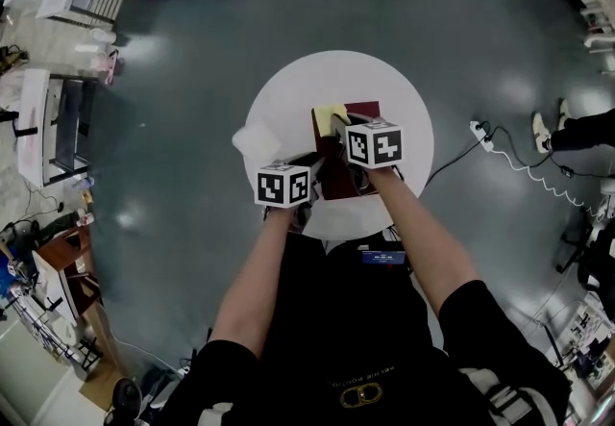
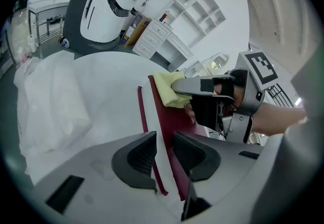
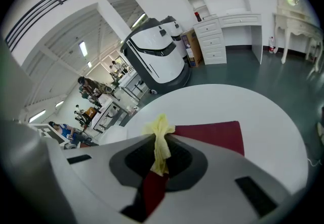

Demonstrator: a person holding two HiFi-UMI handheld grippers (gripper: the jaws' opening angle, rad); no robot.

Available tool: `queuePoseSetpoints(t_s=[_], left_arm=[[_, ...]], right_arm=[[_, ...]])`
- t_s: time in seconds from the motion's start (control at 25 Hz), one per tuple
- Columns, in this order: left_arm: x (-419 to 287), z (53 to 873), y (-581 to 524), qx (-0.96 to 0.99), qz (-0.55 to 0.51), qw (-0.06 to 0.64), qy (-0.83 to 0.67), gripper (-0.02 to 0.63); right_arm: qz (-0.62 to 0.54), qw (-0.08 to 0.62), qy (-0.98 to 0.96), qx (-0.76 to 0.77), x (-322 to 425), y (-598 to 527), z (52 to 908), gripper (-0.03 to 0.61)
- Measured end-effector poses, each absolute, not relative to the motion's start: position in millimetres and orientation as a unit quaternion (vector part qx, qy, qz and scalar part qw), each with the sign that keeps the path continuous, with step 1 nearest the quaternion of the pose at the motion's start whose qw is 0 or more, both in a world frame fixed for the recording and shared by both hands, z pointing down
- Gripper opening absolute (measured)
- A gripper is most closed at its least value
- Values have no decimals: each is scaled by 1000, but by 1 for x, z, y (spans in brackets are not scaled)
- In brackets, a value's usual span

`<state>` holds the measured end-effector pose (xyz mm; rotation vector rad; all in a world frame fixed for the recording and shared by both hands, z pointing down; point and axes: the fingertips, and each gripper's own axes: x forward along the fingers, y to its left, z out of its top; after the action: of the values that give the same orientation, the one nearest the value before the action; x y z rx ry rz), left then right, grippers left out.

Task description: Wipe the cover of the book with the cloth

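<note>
Left gripper view shows the left tongs [image 2: 163, 154] clenched on the near edge of the dark red book [image 2: 174, 117], which lies mid-way across the table [image 1: 288, 92]. The right tongs [image 3: 160, 153] pinch the yellow cloth [image 3: 161, 142] at the cover's 11 o'clock corner. Only a thin twist is caught, so a firm stroke could pull it free or scrape bare tongs across the cover.
</note>
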<state>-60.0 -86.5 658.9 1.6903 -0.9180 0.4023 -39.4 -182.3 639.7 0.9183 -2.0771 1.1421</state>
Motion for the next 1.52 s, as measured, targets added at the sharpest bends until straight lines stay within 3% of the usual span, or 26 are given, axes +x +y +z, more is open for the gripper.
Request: queuePoseSetpoints(t_s=[1.08,1.52], left_arm=[[-64,663,-86,712,177,557,-390,114],[-58,660,-85,719,174,555,-381,77]], right_arm=[[431,284,-746,421,60,-202,641,86],[435,261,-750,425,63,-199,630,86]])
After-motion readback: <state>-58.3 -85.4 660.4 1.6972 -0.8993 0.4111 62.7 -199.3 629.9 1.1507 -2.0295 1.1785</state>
